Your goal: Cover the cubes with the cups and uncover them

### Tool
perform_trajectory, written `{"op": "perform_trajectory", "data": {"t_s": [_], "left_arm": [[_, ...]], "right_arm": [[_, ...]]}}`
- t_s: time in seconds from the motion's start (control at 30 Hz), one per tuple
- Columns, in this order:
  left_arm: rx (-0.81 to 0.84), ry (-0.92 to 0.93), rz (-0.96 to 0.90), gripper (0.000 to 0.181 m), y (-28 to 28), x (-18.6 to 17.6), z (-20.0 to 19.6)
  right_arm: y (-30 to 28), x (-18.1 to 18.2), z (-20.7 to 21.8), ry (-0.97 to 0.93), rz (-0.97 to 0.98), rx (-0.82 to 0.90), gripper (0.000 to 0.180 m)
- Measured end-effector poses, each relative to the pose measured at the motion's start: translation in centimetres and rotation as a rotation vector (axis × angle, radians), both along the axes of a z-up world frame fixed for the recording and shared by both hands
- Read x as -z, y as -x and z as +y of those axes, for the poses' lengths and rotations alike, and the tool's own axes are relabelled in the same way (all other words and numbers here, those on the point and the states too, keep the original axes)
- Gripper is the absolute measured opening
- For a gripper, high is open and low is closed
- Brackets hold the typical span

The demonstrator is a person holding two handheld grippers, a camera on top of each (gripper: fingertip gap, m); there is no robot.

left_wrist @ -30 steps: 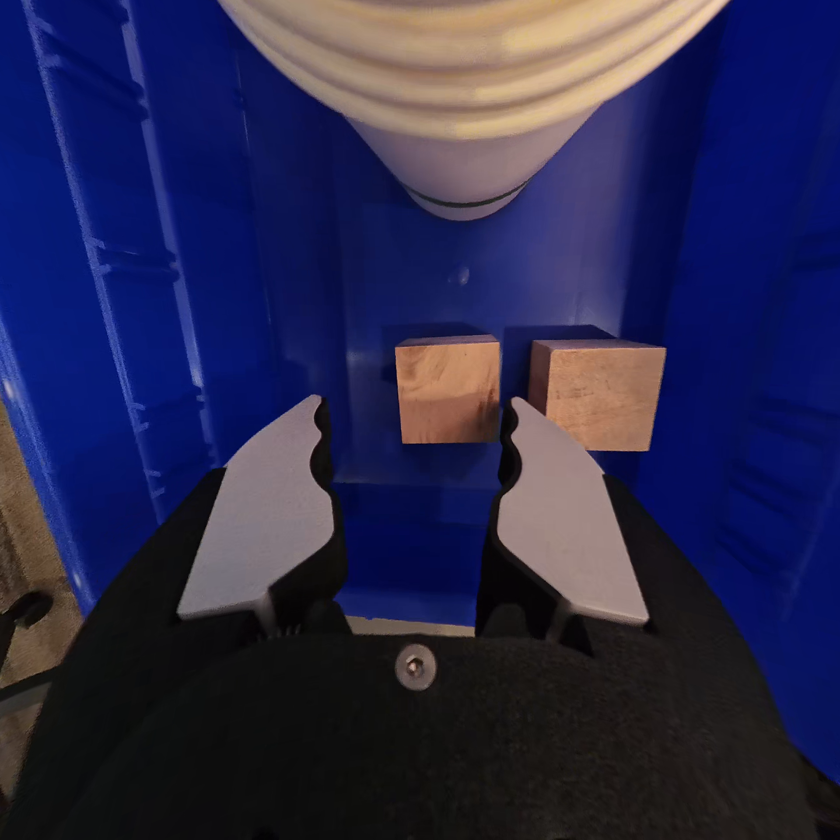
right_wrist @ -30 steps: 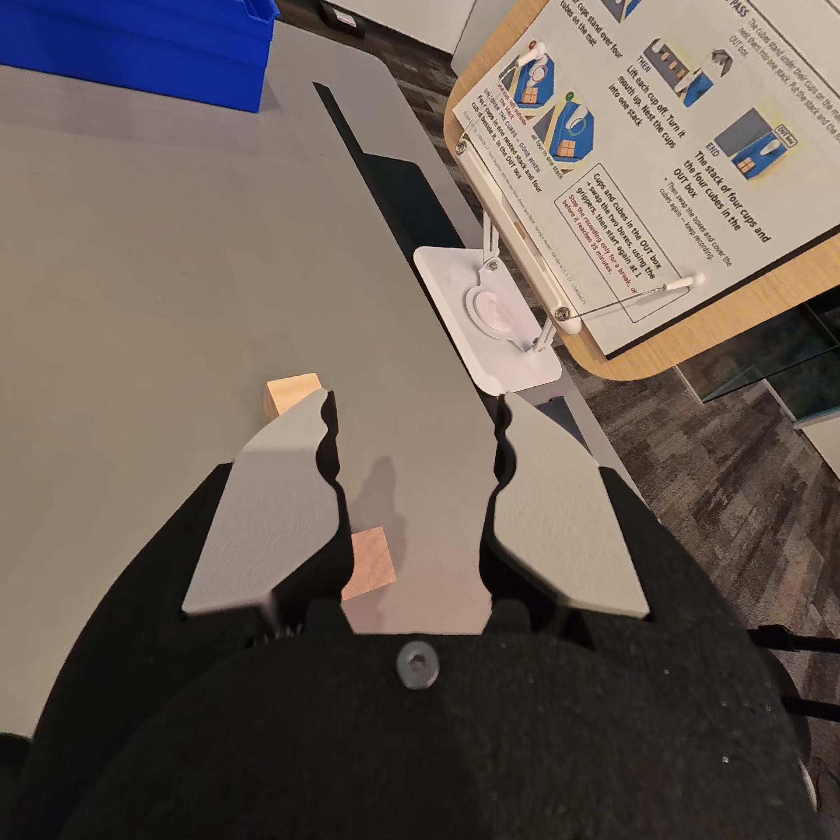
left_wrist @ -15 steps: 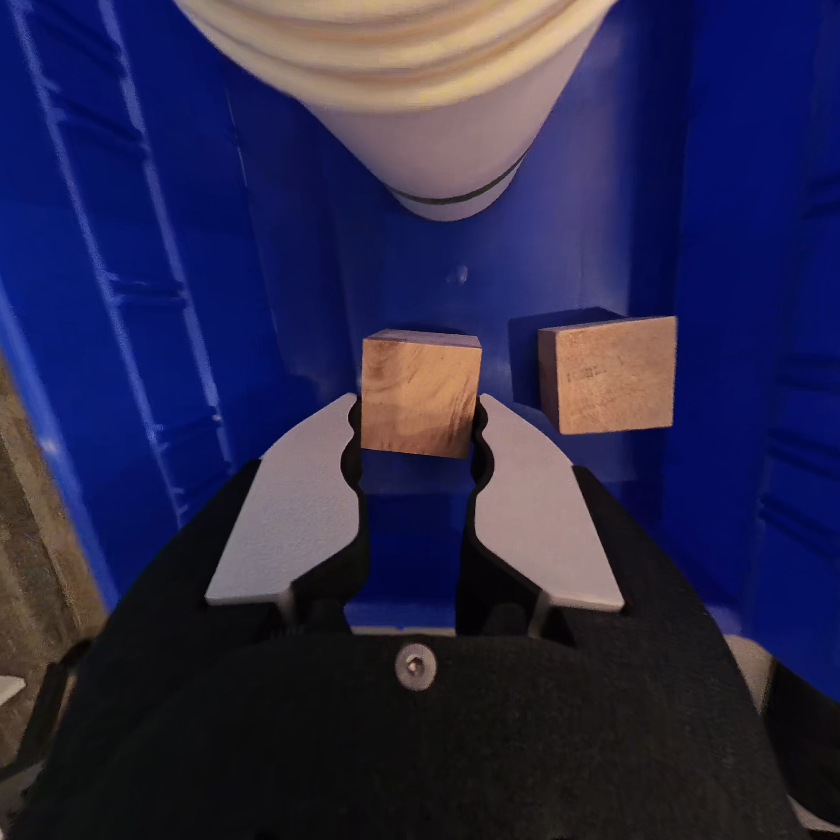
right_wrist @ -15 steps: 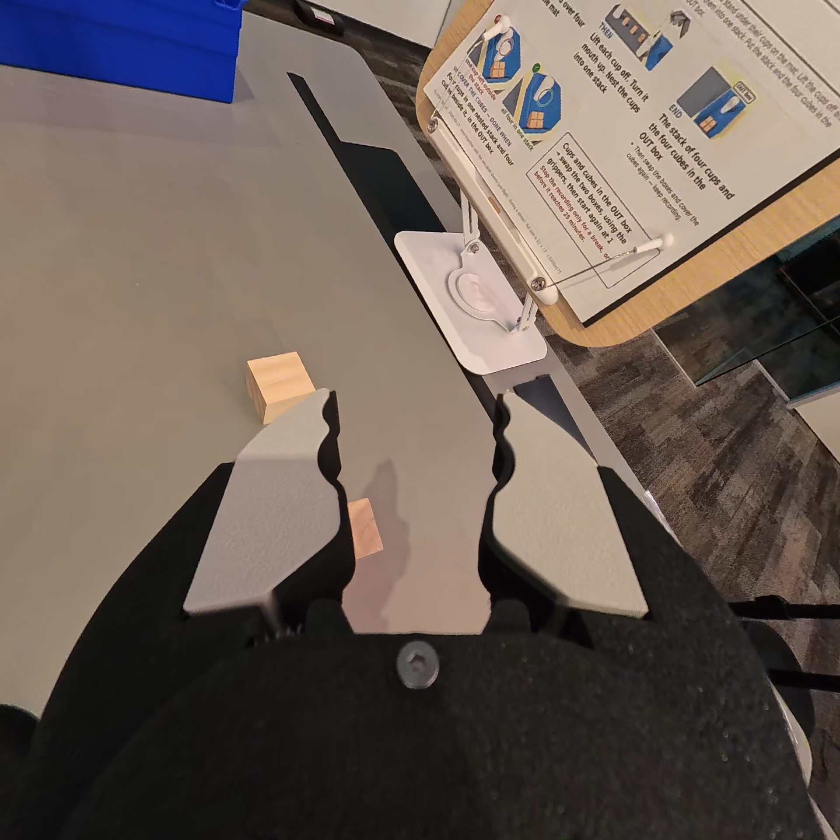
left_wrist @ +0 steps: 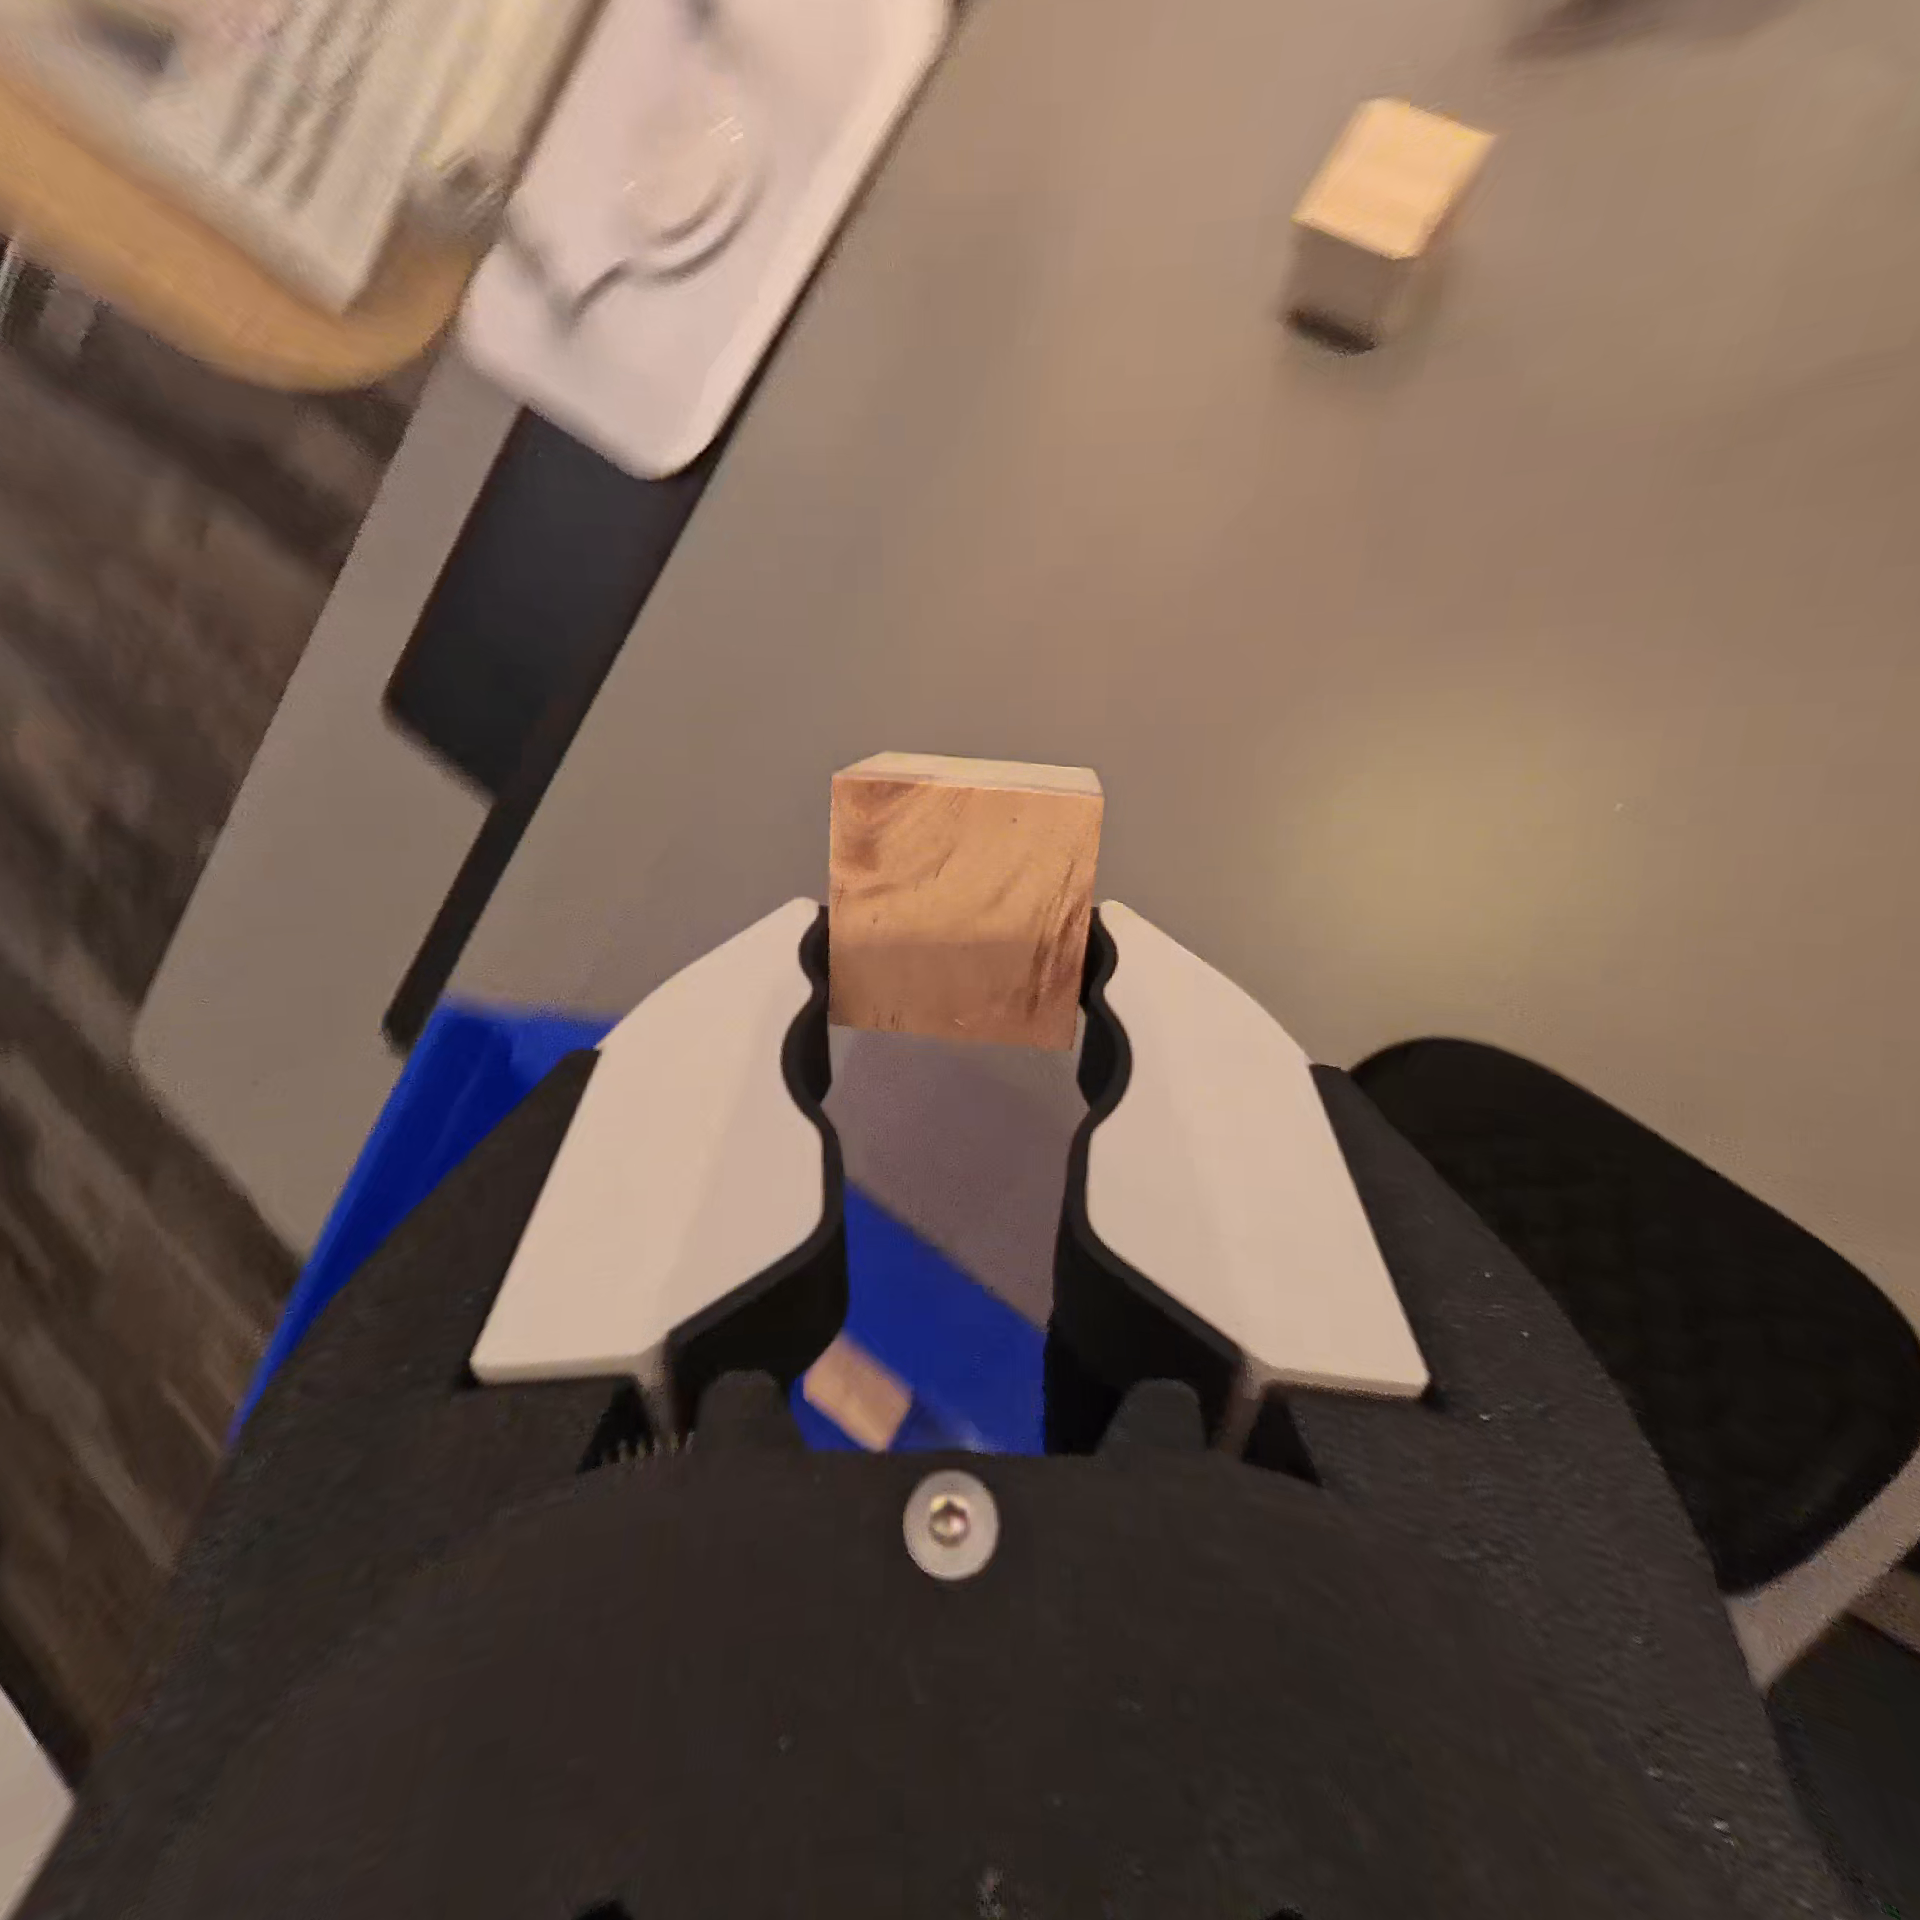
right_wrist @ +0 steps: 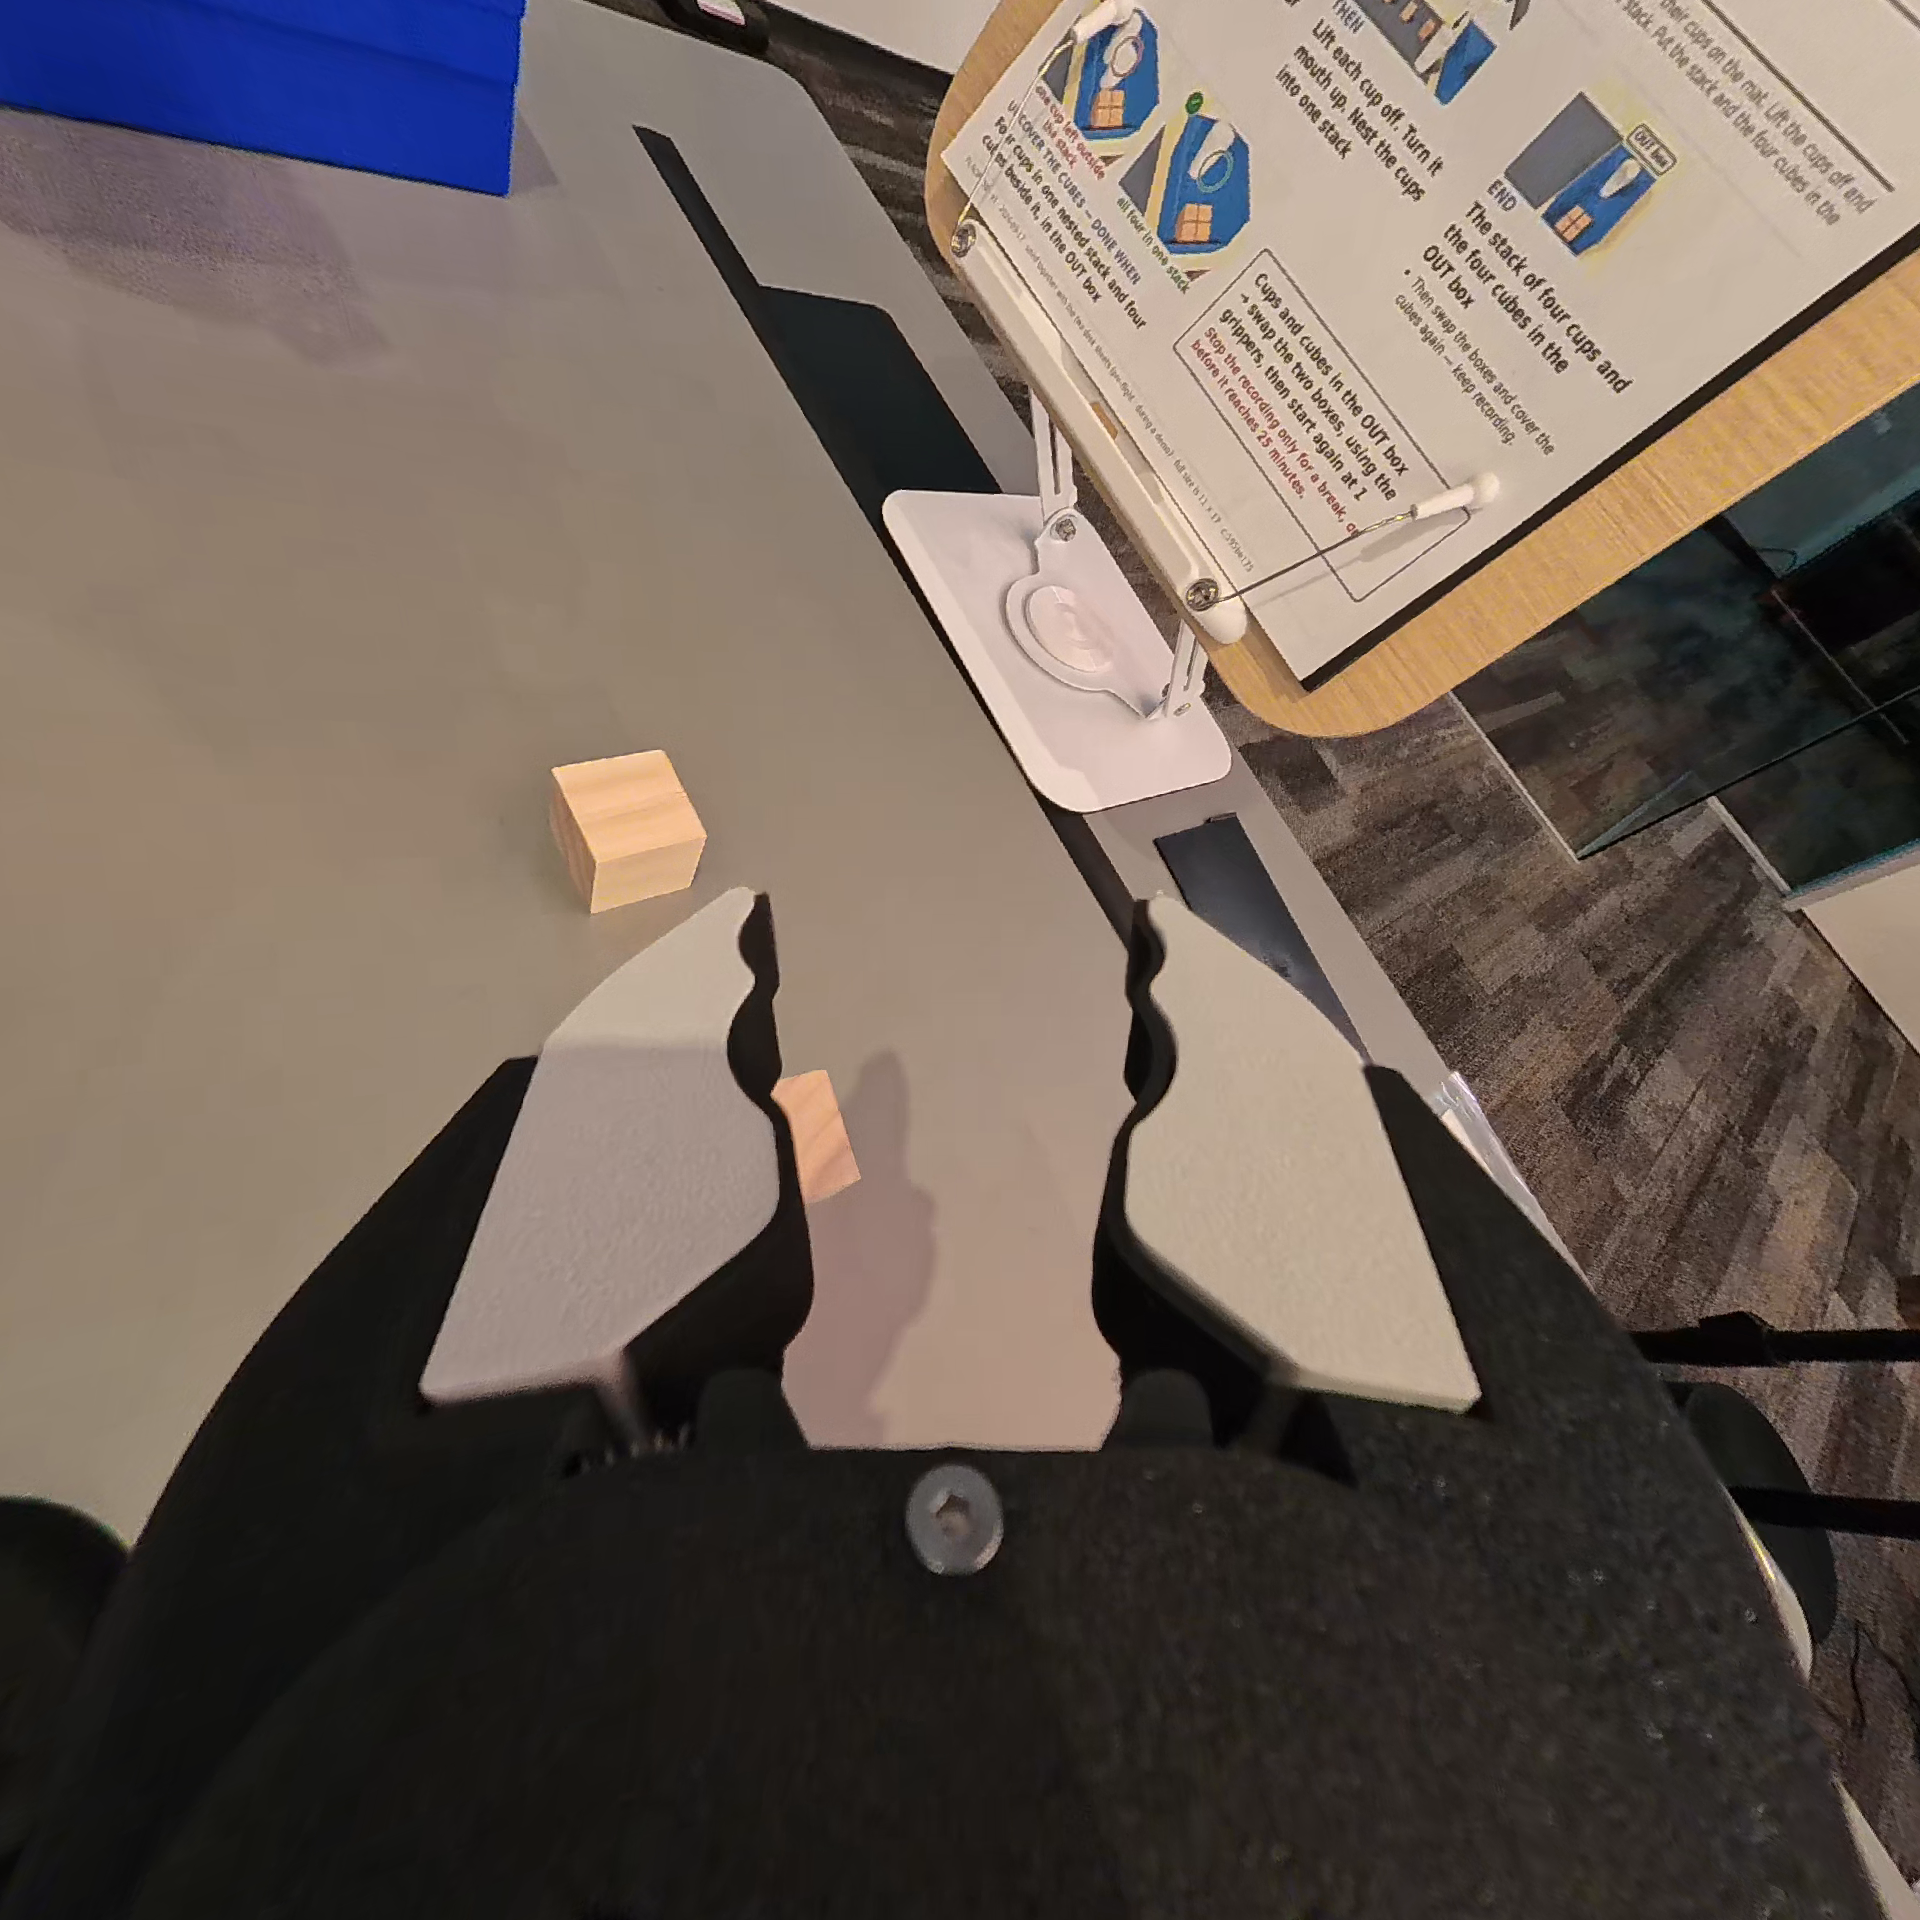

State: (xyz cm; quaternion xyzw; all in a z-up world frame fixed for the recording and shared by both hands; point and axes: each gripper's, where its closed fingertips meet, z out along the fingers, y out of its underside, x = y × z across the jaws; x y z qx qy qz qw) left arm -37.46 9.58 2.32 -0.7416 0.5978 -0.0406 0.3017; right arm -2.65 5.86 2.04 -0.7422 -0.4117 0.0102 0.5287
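My left gripper [left_wrist: 961, 961] is shut on a wooden cube [left_wrist: 963, 912] and holds it in the air above the grey table [left_wrist: 1351, 727]. Below it the blue box [left_wrist: 935, 1309] shows between the fingers, with another cube [left_wrist: 857, 1405] inside. A pale cube [left_wrist: 1382, 218] stands on the table at the far right. My right gripper [right_wrist: 951, 951] is open and empty above the table [right_wrist: 364, 623]. One cube [right_wrist: 627, 828] stands ahead of its left finger. A second cube [right_wrist: 821, 1135] lies below, partly hidden by that finger. No cups are in view.
A white stand [right_wrist: 1060, 655] with an instruction sheet [right_wrist: 1403, 229] sits at the table's right edge; it also shows blurred in the left wrist view [left_wrist: 675, 260]. A second blue box [right_wrist: 260, 83] stands at the far left. A black slot [right_wrist: 831, 343] runs along the table edge.
My left gripper closed on the cube in the blue box and lifted it out over the table. My right gripper drew back a little, so the cubes show more.
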Motion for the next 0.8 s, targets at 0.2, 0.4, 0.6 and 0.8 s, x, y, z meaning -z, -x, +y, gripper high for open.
{"op": "perform_trajectory", "data": {"t_s": [0.2,0.4,0.6,0.8], "left_arm": [[0.262,0.068,0.141,0.045,-9.3,8.7,0.0],[0.37,0.115,0.274,0.045,-12.0,14.5,0.7],[0.401,0.133,0.273,0.045,-13.5,15.0,1.7],[0.412,0.148,0.291,0.045,-12.9,16.0,2.1]], "right_arm": [[-0.2,-0.7,-1.1,-0.016,0.024,-0.028,0.064],[-0.5,-1.1,-2.0,-0.025,0.047,-0.056,0.062],[-1.0,-0.6,-1.9,-0.007,0.05,-0.05,0.062],[-1.4,-0.4,-1.9,0.001,0.055,-0.049,0.062]]}}
